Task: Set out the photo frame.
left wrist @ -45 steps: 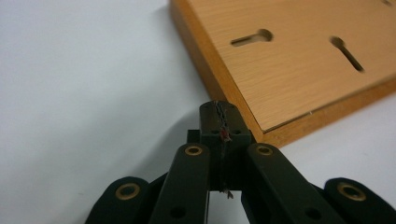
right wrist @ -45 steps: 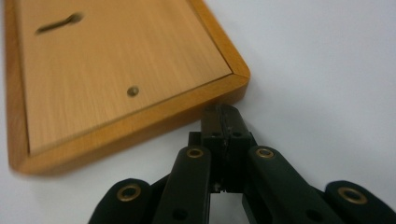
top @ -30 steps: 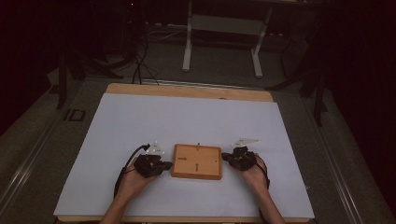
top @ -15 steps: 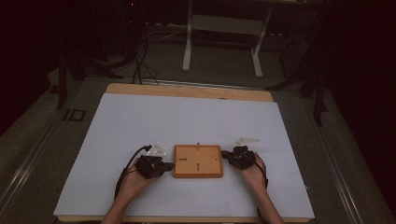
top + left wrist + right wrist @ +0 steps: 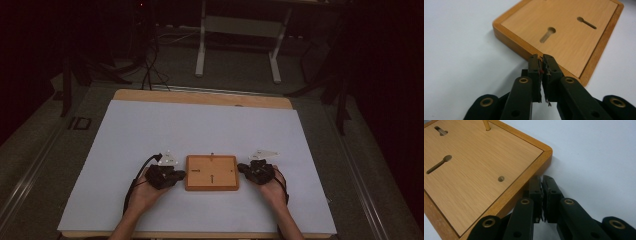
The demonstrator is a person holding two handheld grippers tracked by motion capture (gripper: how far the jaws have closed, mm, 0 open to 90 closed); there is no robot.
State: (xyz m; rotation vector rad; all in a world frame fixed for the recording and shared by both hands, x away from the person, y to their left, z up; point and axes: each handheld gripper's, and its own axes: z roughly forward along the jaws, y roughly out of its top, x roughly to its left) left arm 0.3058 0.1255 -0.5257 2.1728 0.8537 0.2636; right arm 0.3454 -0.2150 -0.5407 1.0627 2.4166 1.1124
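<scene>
A flat wooden board [image 5: 212,172] with a raised rim and two keyhole slots lies on the white table cover, near the front edge. My left gripper [image 5: 181,174] rests at the board's left side, and in the left gripper view its tips [image 5: 542,57] touch the rim of the board [image 5: 564,32]. My right gripper [image 5: 241,168] rests at the right side, its tips [image 5: 541,178] against the rim near a corner of the board [image 5: 474,177]. Both pairs of jaws have just been opening a sliver; only a hairline gap shows and nothing is between them.
The white cover [image 5: 200,130] spreads over a wooden table [image 5: 200,97] with wide bare room behind and beside the board. A thin peg [image 5: 486,125] stands at the board's far rim. Beyond the table, a white stand [image 5: 237,45] and cables lie on the dark floor.
</scene>
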